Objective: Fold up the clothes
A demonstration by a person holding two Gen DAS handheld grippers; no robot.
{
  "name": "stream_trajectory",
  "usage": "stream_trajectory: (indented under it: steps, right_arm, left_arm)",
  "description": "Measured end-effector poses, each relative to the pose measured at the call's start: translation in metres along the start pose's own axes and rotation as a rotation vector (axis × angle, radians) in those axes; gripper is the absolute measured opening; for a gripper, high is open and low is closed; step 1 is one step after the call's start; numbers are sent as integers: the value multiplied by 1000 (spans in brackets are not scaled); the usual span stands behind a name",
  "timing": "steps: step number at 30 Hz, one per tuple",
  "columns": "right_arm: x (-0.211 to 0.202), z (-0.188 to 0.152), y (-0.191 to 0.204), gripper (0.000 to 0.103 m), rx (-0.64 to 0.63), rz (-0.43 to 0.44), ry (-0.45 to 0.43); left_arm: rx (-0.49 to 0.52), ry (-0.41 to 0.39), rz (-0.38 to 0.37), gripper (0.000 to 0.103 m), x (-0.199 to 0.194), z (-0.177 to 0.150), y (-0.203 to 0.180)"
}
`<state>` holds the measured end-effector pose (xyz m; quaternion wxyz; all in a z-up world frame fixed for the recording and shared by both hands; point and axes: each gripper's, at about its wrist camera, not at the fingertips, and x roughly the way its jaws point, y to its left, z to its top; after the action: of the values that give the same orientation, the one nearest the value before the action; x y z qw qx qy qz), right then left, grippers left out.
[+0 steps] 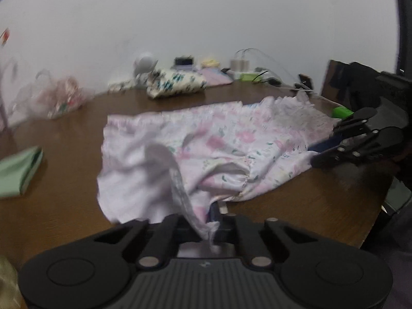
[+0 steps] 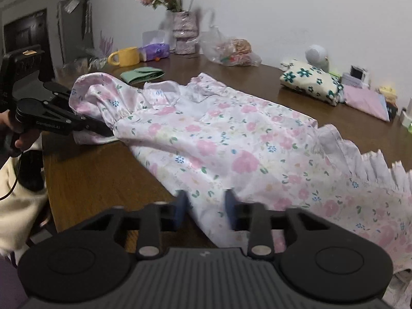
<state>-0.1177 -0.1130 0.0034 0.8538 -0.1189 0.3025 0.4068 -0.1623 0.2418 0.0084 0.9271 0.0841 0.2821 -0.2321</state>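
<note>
Our left gripper (image 1: 208,231) fingers pinched on a floral dress (image 2: 231,149) sleeve at six o'clock, our right gripper (image 2: 206,206) fingers clamping its hem, dress spread across the brown counter (image 2: 97,170), folded clothes (image 2: 311,82) at two o'clock

Left wrist view sits low behind its own fingers at the table's (image 1: 64,134) near edge, facing across the floral garment (image 1: 206,141) toward the white wall (image 1: 206,13). Right wrist view looks from the garment's other end, close over the cloth, angled down. Both share garment, tabletop, folded floral bundle (image 2: 311,82).
</note>
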Motion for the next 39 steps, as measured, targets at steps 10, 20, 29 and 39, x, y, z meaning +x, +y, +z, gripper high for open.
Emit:
stream_trajectory:
  steps: [10, 20, 29, 39]
  right_arm:
    - [-35, -19, -25, 3, 117, 38, 53]
    - [-42, 17, -18, 50, 47, 92, -85]
    - [42, 39, -9, 30, 52, 53, -12]
    - [13, 26, -18, 31, 67, 37, -63]
  left_arm:
    - [133, -9, 58, 10, -26, 28, 15]
    - [-59, -184, 62, 58, -63, 30, 3]
    - [-231, -6, 37, 59, 15, 16, -27]
    - [-198, 53, 84, 59, 14, -5, -13]
